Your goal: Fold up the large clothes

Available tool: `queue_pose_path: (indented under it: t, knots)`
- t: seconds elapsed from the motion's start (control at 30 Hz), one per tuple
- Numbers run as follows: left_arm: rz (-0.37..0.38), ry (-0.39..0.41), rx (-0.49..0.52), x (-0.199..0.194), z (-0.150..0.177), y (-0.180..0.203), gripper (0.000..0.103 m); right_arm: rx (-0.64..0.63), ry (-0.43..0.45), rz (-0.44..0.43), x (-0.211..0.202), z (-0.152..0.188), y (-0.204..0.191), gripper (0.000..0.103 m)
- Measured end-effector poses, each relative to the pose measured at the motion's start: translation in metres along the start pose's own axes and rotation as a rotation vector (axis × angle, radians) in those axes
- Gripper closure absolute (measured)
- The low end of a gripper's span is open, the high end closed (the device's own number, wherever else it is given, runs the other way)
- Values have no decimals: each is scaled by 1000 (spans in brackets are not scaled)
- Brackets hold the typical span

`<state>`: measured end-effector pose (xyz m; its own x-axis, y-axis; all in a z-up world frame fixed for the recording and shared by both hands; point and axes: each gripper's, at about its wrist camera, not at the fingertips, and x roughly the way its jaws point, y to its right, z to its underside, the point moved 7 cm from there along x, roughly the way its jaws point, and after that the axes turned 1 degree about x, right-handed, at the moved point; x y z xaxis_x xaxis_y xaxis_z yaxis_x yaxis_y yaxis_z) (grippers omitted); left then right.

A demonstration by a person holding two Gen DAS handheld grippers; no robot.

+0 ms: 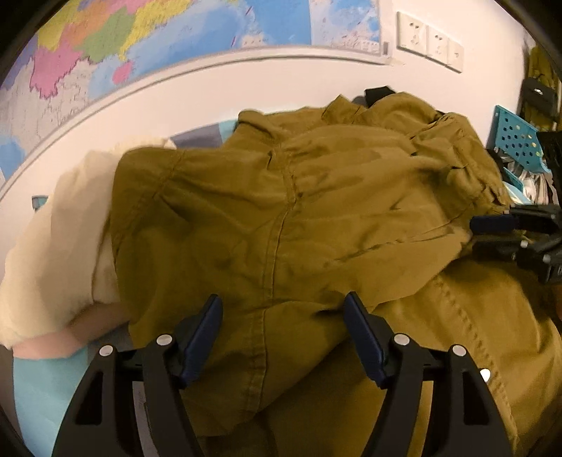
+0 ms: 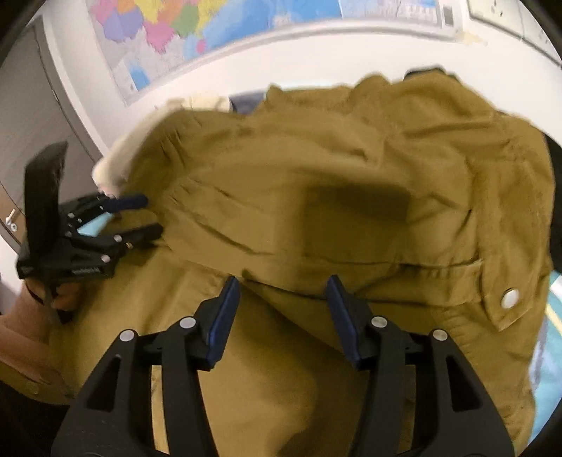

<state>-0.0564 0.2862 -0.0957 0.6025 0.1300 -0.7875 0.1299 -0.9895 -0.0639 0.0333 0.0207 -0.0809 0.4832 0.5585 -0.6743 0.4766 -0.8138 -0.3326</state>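
Nearest, the left gripper (image 1: pixel 282 309) hovers with fingers spread and nothing between them above the olive jacket (image 1: pixel 288 218); the right gripper (image 2: pixel 282 291) likewise stands released over the folded fabric; the jacket lies heaped on a light blue surface (image 1: pixel 45 379); beyond, a cream fleece (image 1: pixel 52 228), then the wall map (image 1: pixel 105 42).

The right claw (image 2: pixel 282 298) stood open over a mustard jacket (image 2: pixel 333 197), its blue pads (image 2: pixel 224 316) apart with no cloth pinched between them, a folded edge lying just beyond the tips. The jacket lay rumpled, a flap with a metal snap (image 2: pixel 510 298) at the right. At the left, the left claw (image 2: pixel 151 216) was open too, its tips at the jacket's edge beside cream fleece (image 2: pixel 116 168). A map (image 2: pixel 168 31) hung on the white wall behind. Motion blurred the cloth.
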Motion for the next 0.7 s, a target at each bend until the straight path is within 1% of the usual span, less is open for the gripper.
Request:
queue_pose_path:
  t: [0.1,0.17,0.23,0.47,0.6,0.67,0.7]
  knots:
    - [-21,3,-3,-3,-1,0,33,26,18,-6,4,1,1,51]
    - [-19,23,-8,-13,0,1,33,27,26,-7,1,1,0,50]
    - [-35,39,-18,-23,2,-1,33,34,32,-11,-4,4,-1,49]
    - [-43,68,-49,-54,20,-6,32,66,86,-61,-42,12,-5,45]
    - [-77,73,-78,-71,33,-10,31,72,117,-70,-65,21,-8,42]
    - [-90,82,-86,-81,42,-11,29,74,128,-74,-75,28,-10,41]
    - [-95,83,-91,-85,45,-12,27,75,136,-72,-83,33,-10,37]
